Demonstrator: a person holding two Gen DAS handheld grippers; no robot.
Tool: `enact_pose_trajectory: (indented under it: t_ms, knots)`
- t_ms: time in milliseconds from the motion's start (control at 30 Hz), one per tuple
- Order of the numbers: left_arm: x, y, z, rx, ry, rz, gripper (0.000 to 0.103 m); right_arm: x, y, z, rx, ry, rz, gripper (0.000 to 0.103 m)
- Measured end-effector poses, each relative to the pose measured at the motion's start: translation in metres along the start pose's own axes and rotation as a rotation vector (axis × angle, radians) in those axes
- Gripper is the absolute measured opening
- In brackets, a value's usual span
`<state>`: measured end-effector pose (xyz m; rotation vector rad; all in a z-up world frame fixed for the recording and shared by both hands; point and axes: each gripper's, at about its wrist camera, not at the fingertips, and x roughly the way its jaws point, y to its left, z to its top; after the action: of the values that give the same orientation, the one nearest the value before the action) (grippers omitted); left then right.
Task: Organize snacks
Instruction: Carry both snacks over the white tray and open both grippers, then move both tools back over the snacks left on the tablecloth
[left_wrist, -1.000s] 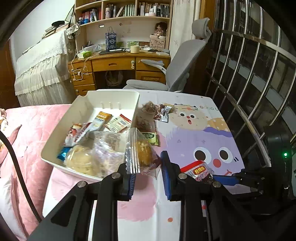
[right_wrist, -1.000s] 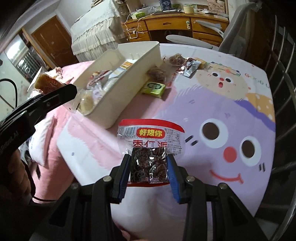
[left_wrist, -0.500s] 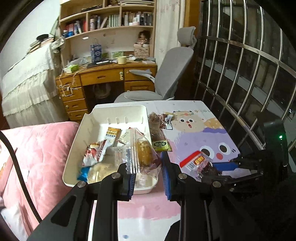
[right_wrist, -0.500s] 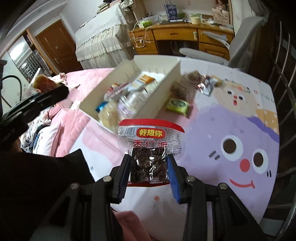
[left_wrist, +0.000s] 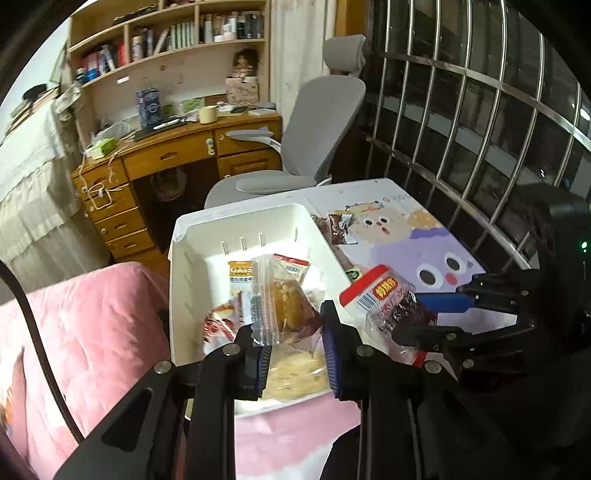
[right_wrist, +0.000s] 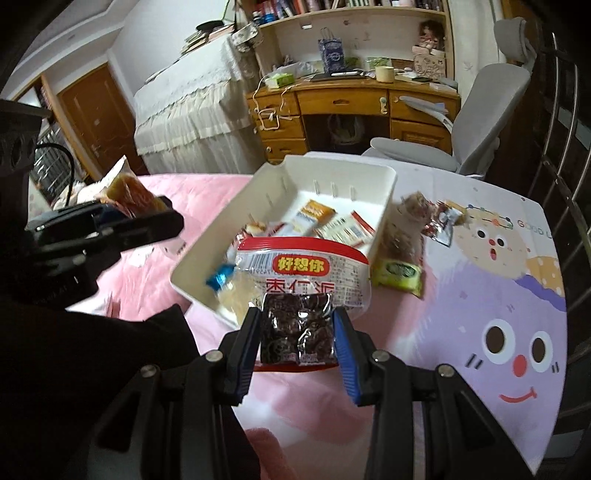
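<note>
Two snack packets hang above the table: a clear-wrapped pastry (left_wrist: 286, 306) pinched in the left gripper (left_wrist: 293, 349) over the white bin (left_wrist: 184, 280), and a red-topped date packet (right_wrist: 299, 280) clamped in the right gripper (right_wrist: 297, 345) near the bin's near corner. Other snacks fill the bin; a green packet (right_wrist: 397, 273) lies beside it on the cartoon tablecloth (right_wrist: 498, 295).

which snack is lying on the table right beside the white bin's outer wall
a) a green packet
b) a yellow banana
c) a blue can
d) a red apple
a: in the right wrist view a green packet lies on the cartoon tablecloth just outside the white bin, with no can, banana or apple anywhere near.
</note>
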<state>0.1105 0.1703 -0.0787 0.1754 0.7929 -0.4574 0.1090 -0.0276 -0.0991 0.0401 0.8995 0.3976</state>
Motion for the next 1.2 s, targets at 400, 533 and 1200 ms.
enact_pose_trajectory:
  t_ms: [400,533,1200]
  knots:
    - [0.031,0.076,0.010,-0.043,0.099,-0.056,0.043,0.032,0.045,0.040,0.111,-0.096,-0.075,0.040]
    - [0.033,0.084,0.004,-0.061,0.124,-0.054,0.078,0.043,0.044,0.039,0.178,-0.065,-0.113,0.064]
    - [0.040,0.013,0.003,0.042,0.201,-0.042,0.087,0.017,0.002,-0.022,0.404,-0.012,-0.180,0.066]
